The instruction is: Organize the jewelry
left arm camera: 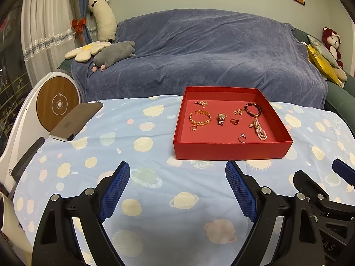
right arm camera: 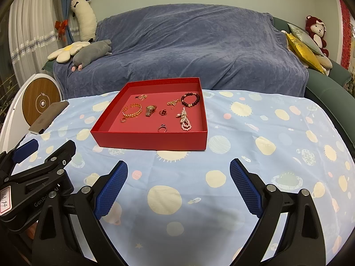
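Where the planet-print tablecloth [right arm camera: 244,133] is spread, a red tray [right arm camera: 150,140] is set toward its far side, ahead of both grippers. Contents, listed left to right: small gold ring [right arm camera: 123,119]; gold bangle [right arm camera: 132,110]; tangled gold chain [right arm camera: 142,96] toward the back wall; gold watch [right arm camera: 150,110]; red flower ring [right arm camera: 163,112]; silver ring [right arm camera: 162,128] near the front wall; second gold chain [right arm camera: 173,102]; pearl strand [right arm camera: 185,119]; dark bead bracelet [right arm camera: 190,99]. All pieces are laid apart on the tray floor. Left gripper [left arm camera: 177,186]: blue-padded fingers spread wide, nothing held; "GenRo…AI" and a tag reading "13.14" are seen on its body in the right wrist view. Right gripper [right arm camera: 178,185]: fingers likewise spread wide, nothing held.
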`<state>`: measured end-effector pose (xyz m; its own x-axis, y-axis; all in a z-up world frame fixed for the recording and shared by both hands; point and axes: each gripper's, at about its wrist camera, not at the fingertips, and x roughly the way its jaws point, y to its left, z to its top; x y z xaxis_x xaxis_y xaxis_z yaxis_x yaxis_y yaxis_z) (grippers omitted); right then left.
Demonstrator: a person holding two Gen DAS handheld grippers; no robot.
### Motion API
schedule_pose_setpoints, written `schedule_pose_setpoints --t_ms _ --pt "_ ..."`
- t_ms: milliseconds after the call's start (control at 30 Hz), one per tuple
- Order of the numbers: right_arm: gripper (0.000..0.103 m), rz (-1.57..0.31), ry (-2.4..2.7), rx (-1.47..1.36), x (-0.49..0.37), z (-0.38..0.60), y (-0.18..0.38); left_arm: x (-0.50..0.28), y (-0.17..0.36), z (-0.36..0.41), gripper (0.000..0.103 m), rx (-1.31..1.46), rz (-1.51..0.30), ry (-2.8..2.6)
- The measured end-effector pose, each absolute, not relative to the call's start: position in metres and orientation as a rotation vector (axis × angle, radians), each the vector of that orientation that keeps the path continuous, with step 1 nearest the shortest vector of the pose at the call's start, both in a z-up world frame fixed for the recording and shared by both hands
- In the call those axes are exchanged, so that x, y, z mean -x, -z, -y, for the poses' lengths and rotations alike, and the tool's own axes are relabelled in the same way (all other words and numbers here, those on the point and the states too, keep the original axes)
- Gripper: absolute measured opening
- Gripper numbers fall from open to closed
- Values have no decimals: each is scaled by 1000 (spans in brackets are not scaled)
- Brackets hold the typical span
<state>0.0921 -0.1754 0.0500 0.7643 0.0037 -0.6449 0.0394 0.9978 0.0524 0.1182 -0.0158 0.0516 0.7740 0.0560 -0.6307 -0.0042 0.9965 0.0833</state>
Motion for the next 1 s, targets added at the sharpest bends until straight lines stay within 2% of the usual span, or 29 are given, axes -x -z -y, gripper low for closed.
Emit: schedule_pose_setpoints --t_ms 1000 --pt "92 -696 31 -70 -91 174 -50 -118 -50 14 85 -61 -696 -41"
